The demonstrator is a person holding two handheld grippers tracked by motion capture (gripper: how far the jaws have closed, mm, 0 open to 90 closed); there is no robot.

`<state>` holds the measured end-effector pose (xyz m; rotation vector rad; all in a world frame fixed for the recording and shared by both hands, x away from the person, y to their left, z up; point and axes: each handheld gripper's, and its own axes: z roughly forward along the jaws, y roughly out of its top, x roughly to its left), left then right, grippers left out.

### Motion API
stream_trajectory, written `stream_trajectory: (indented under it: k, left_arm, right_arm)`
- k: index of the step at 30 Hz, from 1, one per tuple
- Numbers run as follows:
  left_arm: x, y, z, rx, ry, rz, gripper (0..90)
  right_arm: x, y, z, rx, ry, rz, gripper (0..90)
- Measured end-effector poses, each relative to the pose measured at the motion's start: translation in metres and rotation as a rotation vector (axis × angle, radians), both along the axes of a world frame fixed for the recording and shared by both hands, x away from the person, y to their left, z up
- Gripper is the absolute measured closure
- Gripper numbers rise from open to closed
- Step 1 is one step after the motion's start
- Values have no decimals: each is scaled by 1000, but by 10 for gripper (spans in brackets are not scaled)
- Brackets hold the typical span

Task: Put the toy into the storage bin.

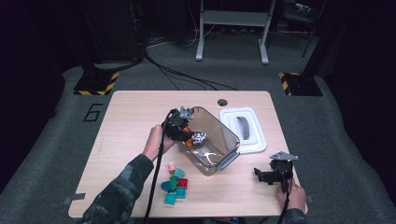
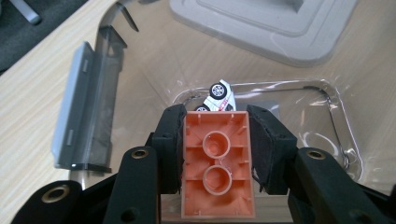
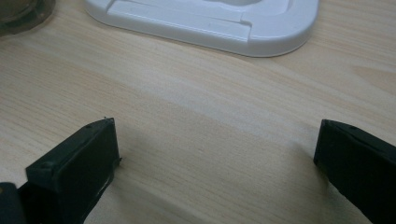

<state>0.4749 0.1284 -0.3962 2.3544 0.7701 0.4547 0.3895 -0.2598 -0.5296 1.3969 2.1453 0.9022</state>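
Remaining bricks (image 1: 174, 185) sit in a small pile on the counter (image 1: 130, 116) near the person's side, left of the bin (image 1: 223, 140), not yet moved. Left tool (image 1: 180, 125) grips an orange brick (image 2: 217, 164), studs away from the camera, over the bin's open mouth; a toy car (image 2: 217, 97) already lies on the bin floor, lid (image 1: 243, 128) off just beside it. Right tool (image 1: 272, 174) idles with jaws wide apart, nothing between them; judged early stage, most bricks left.
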Motion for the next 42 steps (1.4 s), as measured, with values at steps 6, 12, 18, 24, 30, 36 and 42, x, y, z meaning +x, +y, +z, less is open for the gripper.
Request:
stream_trajectory:
  k: [6, 12, 18, 24, 30, 36, 42]
  left_arm:
    - [1, -1, -6, 7, 18, 1, 586]
    - [-3, -2, -3, 12, 20, -7, 526]
    - [-15, 4, 7, -2, -15, 1, 278]
    - [-29, 15, 15, -22, -48, 7, 183]
    - [-48, 32, 20, -42, -80, 35, 146]
    - [-64, 58, 14, -57, -91, 76, 122]
    - [-74, 80, -4, -66, -67, 111, 130]
  right_arm:
    - [0, 0, 0, 0, 0, 0, 0]
    - [0, 0, 0, 0, 0, 0, 0]
    - [0, 0, 0, 0, 0, 0, 0]
    - [0, 0, 0, 0, 0, 0, 0]
    - [0, 0, 0, 0, 0, 0, 0]
    - [0, 0, 0, 1, 1, -2, 0]
    - [0, 0, 0, 1, 1, -2, 0]
